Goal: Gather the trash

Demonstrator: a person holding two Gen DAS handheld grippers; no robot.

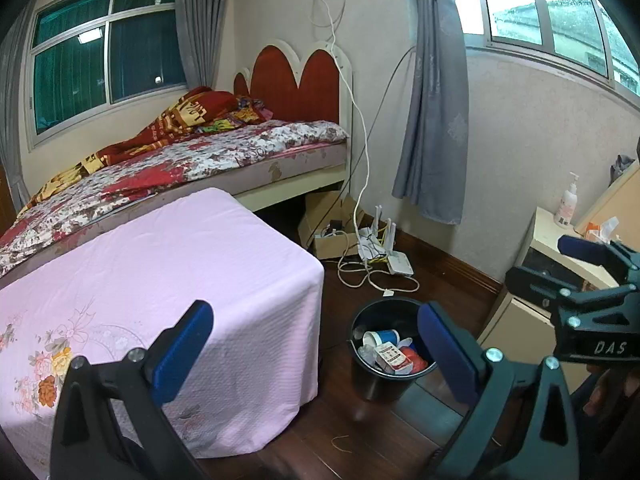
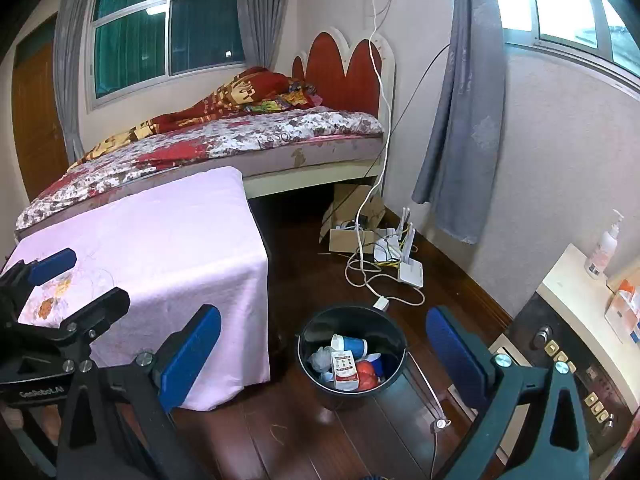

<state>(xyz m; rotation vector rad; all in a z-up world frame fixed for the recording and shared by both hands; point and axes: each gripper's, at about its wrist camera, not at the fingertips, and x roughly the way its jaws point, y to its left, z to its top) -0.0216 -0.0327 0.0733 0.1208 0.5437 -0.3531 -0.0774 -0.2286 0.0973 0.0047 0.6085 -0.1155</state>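
Note:
A black bin (image 1: 380, 388) (image 2: 348, 398) stands on the dark wood floor beside the pink-covered table. Inside it lie a blue paper cup (image 1: 384, 337) (image 2: 352, 346), a red and white carton (image 1: 394, 356) (image 2: 345, 368), a red item (image 1: 414, 358) (image 2: 366, 374) and crumpled clear plastic (image 2: 320, 360). My left gripper (image 1: 316, 354) (image 2: 80, 284) is open and empty, above the table's corner and left of the bin. My right gripper (image 2: 324, 356) (image 1: 556, 264) hovers open and empty over the bin.
The pink-covered table (image 1: 180, 272) (image 2: 160, 240) stands against a bed (image 1: 200, 160). A router (image 1: 400, 264) (image 2: 410, 270), loose cables and a cardboard box (image 2: 348, 236) lie on the floor behind the bin. A cabinet (image 2: 560, 352) with a pump bottle (image 2: 604, 246) is at right. A thin thread (image 2: 276, 432) lies on the floor.

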